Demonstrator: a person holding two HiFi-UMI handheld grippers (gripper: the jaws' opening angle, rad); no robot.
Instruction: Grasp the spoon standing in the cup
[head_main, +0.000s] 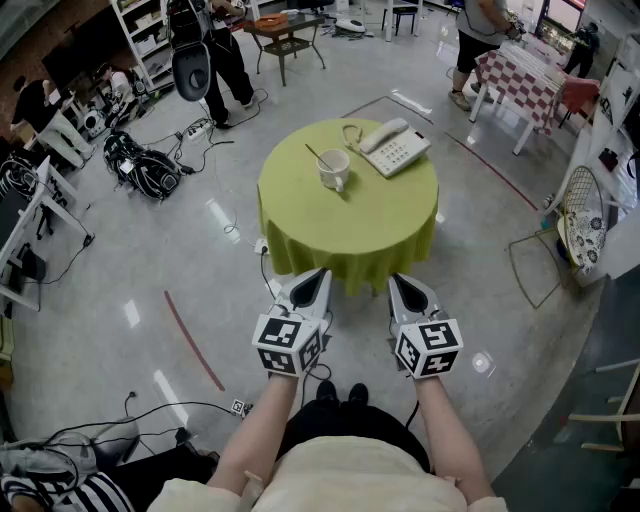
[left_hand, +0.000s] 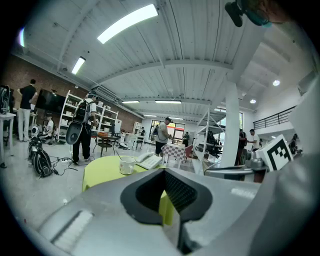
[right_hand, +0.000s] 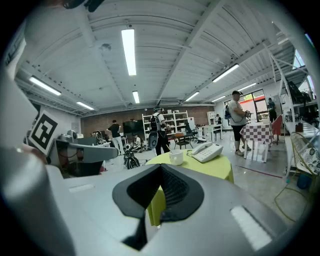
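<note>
OK, left gripper (head_main: 318, 275) and right gripper (head_main: 398, 282) are both clenched on nothing; I read that from each gripper view. Only my head view shows the gap: both sit short of the green table (head_main: 300, 220). The spoon (head_main: 320, 156) leans left in the white cup (head_main: 334, 168), near the telephone (head_main: 395, 148).

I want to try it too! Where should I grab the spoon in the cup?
Pinch the spoon by its thin handle, where it sticks out above the cup. It leans left, away from the telephone, so coming down from that side looks easiest.
</note>
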